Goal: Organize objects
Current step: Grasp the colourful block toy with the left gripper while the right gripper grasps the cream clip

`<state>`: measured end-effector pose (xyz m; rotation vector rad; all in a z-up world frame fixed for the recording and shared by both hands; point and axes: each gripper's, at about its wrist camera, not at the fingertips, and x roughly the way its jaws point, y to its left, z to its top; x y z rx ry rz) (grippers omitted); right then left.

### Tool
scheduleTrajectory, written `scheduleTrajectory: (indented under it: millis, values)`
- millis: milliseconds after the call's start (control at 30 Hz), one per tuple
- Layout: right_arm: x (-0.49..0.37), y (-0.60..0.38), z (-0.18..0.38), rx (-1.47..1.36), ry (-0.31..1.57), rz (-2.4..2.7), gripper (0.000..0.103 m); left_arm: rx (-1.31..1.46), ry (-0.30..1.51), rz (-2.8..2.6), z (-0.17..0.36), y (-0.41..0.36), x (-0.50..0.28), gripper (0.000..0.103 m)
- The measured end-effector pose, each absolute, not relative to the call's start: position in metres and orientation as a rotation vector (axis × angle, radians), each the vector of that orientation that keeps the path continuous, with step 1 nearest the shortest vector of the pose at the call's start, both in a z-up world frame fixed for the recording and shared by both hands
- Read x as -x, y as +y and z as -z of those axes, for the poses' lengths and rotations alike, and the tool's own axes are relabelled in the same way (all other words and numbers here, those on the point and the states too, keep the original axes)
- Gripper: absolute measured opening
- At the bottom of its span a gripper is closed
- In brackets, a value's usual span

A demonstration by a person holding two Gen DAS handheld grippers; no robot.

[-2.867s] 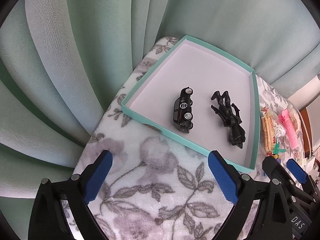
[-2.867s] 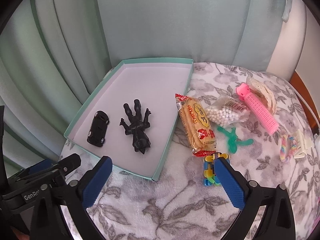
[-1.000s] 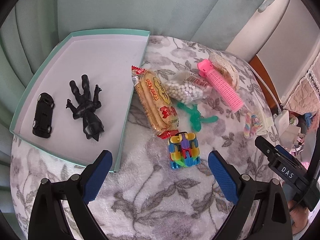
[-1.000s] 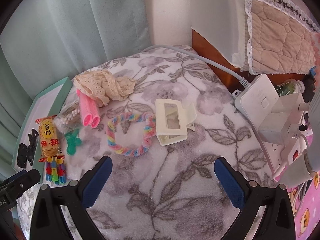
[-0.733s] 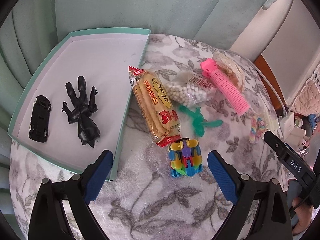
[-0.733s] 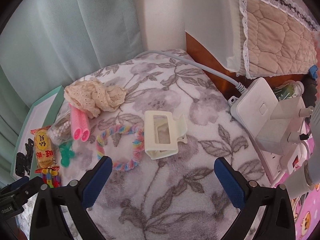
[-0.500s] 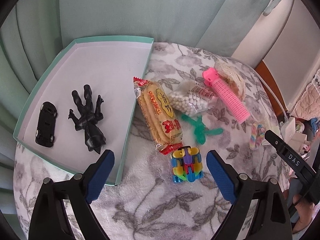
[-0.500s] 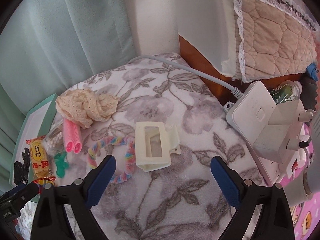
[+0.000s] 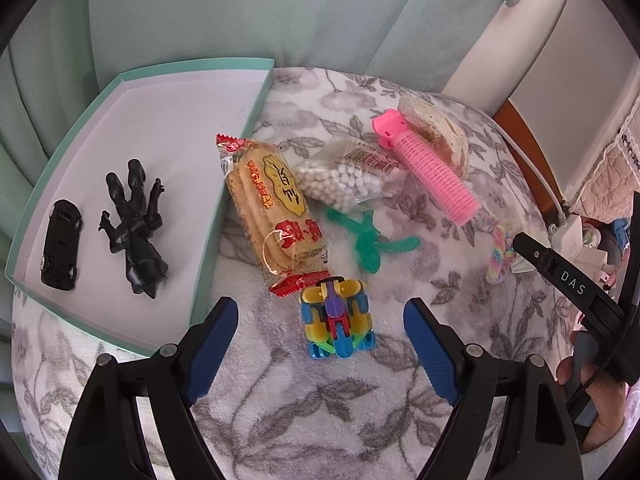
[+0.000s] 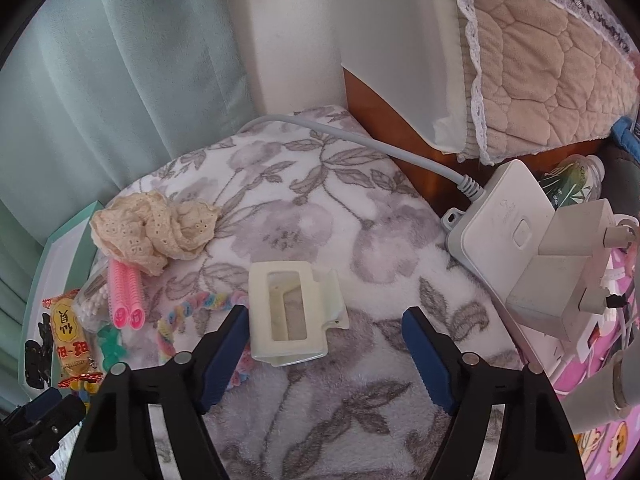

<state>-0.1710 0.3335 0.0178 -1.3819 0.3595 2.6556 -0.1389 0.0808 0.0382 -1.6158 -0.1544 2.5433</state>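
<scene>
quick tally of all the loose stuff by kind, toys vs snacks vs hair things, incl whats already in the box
Toys: 4 (black car, black figure, block car, green toy)
Snacks: 2 (cracker pack, white candy bag)
Hair things: 4 (pink roller, rainbow tie, cream claw clip, lace scrunchie)
Total: 10

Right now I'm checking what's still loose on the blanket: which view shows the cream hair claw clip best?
The right wrist view: the cream hair claw clip lies whole and close, just ahead of the open right hand-held gripper. In the left wrist view, the right gripper's body largely hides it; only a pale sliver shows.
</scene>
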Motion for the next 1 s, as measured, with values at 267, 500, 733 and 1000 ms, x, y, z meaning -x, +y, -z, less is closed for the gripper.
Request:
scheduleTrajectory:
  millis: [267, 500, 733, 1000]
  values:
    - [0.178, 0.329, -0.016, 1.390, 0.355, -2.677, 0.061, 1.638, -0.126, -2.508, -0.029, 0.089, 0.136, 0.085]
    - [0.178, 0.326, -0.017, 1.384, 0.361, -2.692, 0.049, 1.662, -0.109, -2.489, -0.024, 0.093, 0.136, 0.072]
    - [0.174, 0.330, -0.022, 1.354, 0.377, -2.686, 0.048, 1.678, -0.113, -2.503, -0.025, 0.087, 0.133, 0.072]
    - [0.165, 0.337, -0.030, 1.312, 0.395, -2.685, 0.048, 1.723, -0.140, -2.500, -0.021, 0.080, 0.131, 0.051]
